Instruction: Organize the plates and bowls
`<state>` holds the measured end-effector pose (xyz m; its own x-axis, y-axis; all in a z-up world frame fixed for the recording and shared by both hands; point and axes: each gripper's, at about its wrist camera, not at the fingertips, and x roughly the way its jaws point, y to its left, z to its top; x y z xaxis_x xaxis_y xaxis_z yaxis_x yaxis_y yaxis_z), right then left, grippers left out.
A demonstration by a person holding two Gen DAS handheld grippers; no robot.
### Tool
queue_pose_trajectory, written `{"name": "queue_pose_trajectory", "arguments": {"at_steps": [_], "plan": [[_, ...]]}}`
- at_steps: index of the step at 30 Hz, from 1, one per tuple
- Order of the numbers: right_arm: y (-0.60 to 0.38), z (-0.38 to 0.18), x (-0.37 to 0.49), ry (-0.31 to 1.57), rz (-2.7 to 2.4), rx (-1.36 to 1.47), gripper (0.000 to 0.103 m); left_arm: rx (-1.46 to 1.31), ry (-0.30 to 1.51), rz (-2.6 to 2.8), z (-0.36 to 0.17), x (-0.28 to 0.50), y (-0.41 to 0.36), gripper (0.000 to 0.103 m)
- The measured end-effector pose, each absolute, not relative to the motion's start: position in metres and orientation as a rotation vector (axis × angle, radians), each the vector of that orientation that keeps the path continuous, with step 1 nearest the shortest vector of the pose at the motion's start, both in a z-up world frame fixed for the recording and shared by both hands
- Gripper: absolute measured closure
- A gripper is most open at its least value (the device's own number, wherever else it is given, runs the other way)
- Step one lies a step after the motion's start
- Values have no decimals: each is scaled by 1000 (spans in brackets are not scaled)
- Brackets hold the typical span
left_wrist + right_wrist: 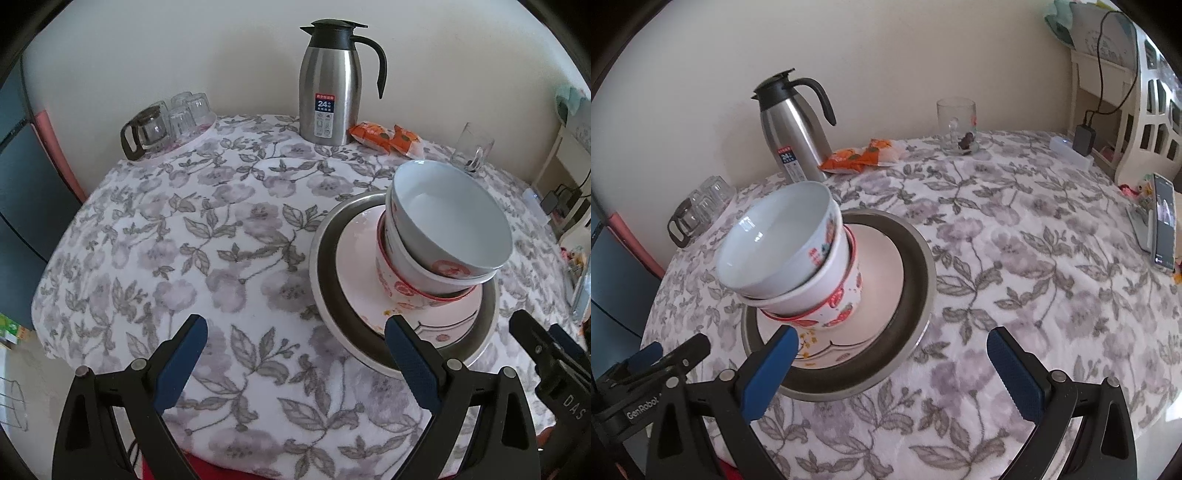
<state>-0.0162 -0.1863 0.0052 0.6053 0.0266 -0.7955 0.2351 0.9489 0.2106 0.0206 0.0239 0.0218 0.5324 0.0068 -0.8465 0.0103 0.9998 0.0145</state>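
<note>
A stack stands on the floral table: a metal plate (pixel 325 280) with a pink plate (pixel 354 266) in it and nested white bowls with red patterns (pixel 447 225) on top, the top bowl tilted. In the right wrist view I see the metal plate (pixel 916 266), pink plate (pixel 879 266) and bowls (pixel 783 240). My left gripper (pixel 295 328) is open and empty, the stack by its right finger. My right gripper (pixel 892 339) is open and empty, its left finger in front of the plates' near rim.
A steel thermos jug (pixel 328 81) stands at the back, orange snack packets (pixel 384 138) beside it. Upturned glasses and a glass pot (pixel 166 125) sit far left, a glass mug (pixel 956 125) far right. A phone (pixel 1163 221) lies at the right edge.
</note>
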Motion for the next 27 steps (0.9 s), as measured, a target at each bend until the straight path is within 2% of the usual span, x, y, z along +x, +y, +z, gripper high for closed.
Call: {"name": "queue_pose_trajectory", "arguments": {"at_steps": [27], "plan": [[-192, -1, -15, 957, -145, 290, 0, 54, 1064, 19, 15, 23, 21, 6]]}}
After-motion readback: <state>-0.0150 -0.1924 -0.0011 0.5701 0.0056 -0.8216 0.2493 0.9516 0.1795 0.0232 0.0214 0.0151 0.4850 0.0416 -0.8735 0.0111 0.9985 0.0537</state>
